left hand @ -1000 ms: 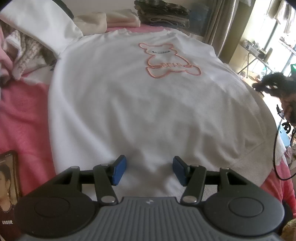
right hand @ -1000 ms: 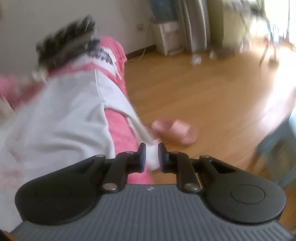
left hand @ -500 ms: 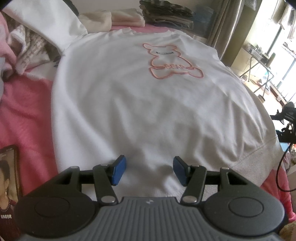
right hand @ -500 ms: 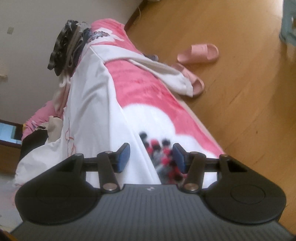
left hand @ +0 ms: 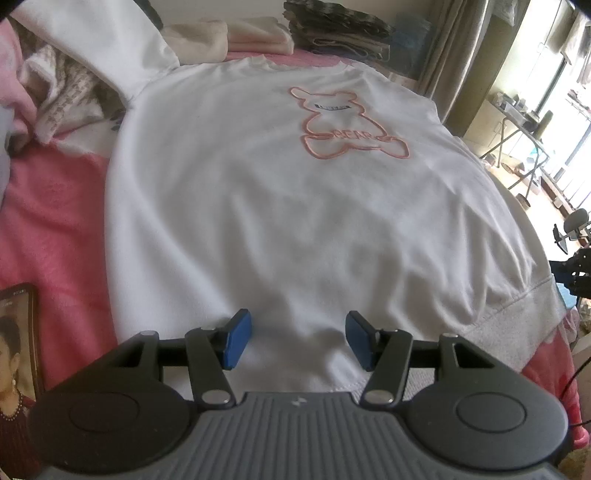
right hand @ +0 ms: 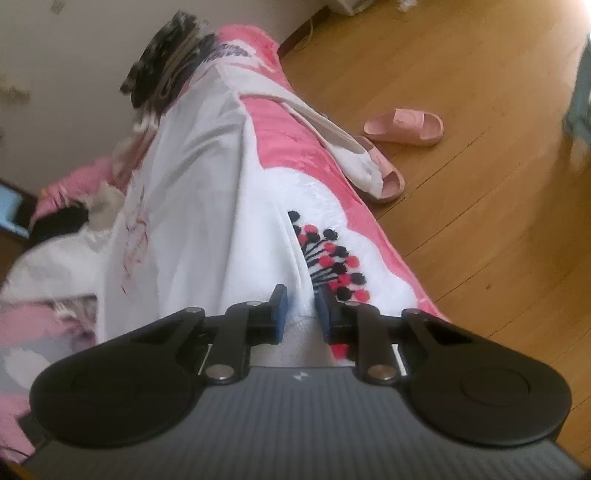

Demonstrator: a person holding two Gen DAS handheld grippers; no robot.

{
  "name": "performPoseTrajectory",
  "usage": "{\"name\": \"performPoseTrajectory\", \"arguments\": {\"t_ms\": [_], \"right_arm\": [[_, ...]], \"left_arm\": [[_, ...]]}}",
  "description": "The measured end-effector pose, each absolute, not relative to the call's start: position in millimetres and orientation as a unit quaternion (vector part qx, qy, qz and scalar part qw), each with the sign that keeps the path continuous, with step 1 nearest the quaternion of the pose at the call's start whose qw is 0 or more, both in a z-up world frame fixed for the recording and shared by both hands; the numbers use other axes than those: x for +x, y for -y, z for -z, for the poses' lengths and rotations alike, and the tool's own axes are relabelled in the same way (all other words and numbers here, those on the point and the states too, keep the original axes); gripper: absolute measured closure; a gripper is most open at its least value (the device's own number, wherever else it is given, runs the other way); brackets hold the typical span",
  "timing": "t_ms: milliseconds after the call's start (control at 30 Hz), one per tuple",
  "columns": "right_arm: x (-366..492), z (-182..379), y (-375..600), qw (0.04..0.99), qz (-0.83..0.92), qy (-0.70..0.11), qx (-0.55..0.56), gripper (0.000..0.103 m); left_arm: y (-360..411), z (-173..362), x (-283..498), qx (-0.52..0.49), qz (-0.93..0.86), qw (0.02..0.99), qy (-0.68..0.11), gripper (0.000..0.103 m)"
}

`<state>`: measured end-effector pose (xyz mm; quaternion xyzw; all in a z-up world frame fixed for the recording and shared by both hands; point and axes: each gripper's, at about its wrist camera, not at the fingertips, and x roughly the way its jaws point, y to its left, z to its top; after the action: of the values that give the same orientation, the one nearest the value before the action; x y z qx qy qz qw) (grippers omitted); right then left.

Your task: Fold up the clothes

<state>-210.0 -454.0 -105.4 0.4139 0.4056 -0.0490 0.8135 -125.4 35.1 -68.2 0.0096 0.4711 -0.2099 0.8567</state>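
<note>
A white sweatshirt (left hand: 295, 206) with a pink bear outline (left hand: 343, 125) lies spread flat, front up, on the pink blanket (left hand: 48, 206). My left gripper (left hand: 293, 341) stands open just above the near hem, its blue pads apart with only cloth beneath them. In the right wrist view the same sweatshirt (right hand: 195, 206) runs along the bed's edge. My right gripper (right hand: 301, 314) is closing at the hem's corner, and white ribbed cloth fills the narrow gap between its pads. One sleeve (right hand: 332, 140) hangs off the bed's side.
Folded clothes (left hand: 332, 22) are stacked at the bed's far end, with rumpled garments (left hand: 62, 92) at the left. A screen showing a person's picture (left hand: 16, 350) lies at the near left. Pink slippers (right hand: 406, 127) sit on the wooden floor (right hand: 480, 221) beside the bed.
My right gripper let go of the sleeve, opened, swung over to the hem corner and narrowed onto the cloth. The left gripper stayed put and open.
</note>
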Motion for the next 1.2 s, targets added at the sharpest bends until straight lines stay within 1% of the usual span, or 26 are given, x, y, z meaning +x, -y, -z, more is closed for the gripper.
{"name": "performPoseTrajectory", "arguments": {"t_ms": [33, 133, 233, 333, 433, 533, 633, 667, 767, 833, 933, 967, 1033, 1067, 1200], "right_arm": [[-209, 103, 452, 0.819, 0.051, -0.406, 0.402, 0.093], [-212, 84, 442, 0.847, 0.054, -0.390, 0.357, 0.096], [-223, 71, 440, 0.858, 0.082, -0.377, 0.339, 0.097], [-228, 80, 445, 0.847, 0.109, -0.398, 0.335, 0.098], [-227, 82, 443, 0.851, 0.116, -0.400, 0.320, 0.098], [-225, 86, 446, 0.840, 0.119, -0.405, 0.341, 0.098], [-221, 81, 444, 0.849, 0.113, -0.405, 0.320, 0.098], [-222, 86, 448, 0.842, 0.113, -0.409, 0.333, 0.098], [-227, 92, 454, 0.829, 0.104, -0.403, 0.373, 0.097], [-231, 92, 453, 0.825, 0.096, -0.395, 0.392, 0.093], [-233, 94, 458, 0.813, 0.080, -0.391, 0.424, 0.092], [-233, 94, 459, 0.810, 0.076, -0.391, 0.429, 0.091], [-233, 95, 459, 0.807, 0.069, -0.394, 0.434, 0.084], [-234, 95, 459, 0.805, 0.066, -0.398, 0.436, 0.083], [-233, 99, 456, 0.798, 0.058, -0.411, 0.437, 0.081]], "left_arm": [[-35, 68, -125, 0.010, 0.210, 0.857, -0.471, 0.045], [-35, 68, -125, 0.011, 0.208, 0.857, -0.472, 0.045], [-34, 68, -124, 0.011, 0.206, 0.857, -0.473, 0.045], [-35, 68, -124, 0.012, 0.206, 0.857, -0.473, 0.045], [-36, 68, -125, 0.012, 0.206, 0.857, -0.473, 0.045], [-37, 68, -125, 0.012, 0.205, 0.857, -0.473, 0.045], [-37, 69, -125, 0.011, 0.204, 0.857, -0.473, 0.045], [-37, 69, -125, 0.011, 0.204, 0.857, -0.473, 0.045], [-38, 68, -127, 0.012, 0.206, 0.857, -0.473, 0.045], [-39, 67, -128, 0.013, 0.207, 0.856, -0.473, 0.045], [-42, 63, -134, 0.011, 0.215, 0.853, -0.476, 0.045], [-44, 61, -136, 0.011, 0.218, 0.851, -0.477, 0.045], [-47, 58, -141, 0.007, 0.224, 0.848, -0.480, 0.044], [-50, 56, -144, 0.002, 0.227, 0.846, -0.483, 0.043], [-68, 52, -158, -0.021, 0.231, 0.835, -0.499, 0.043]]}}
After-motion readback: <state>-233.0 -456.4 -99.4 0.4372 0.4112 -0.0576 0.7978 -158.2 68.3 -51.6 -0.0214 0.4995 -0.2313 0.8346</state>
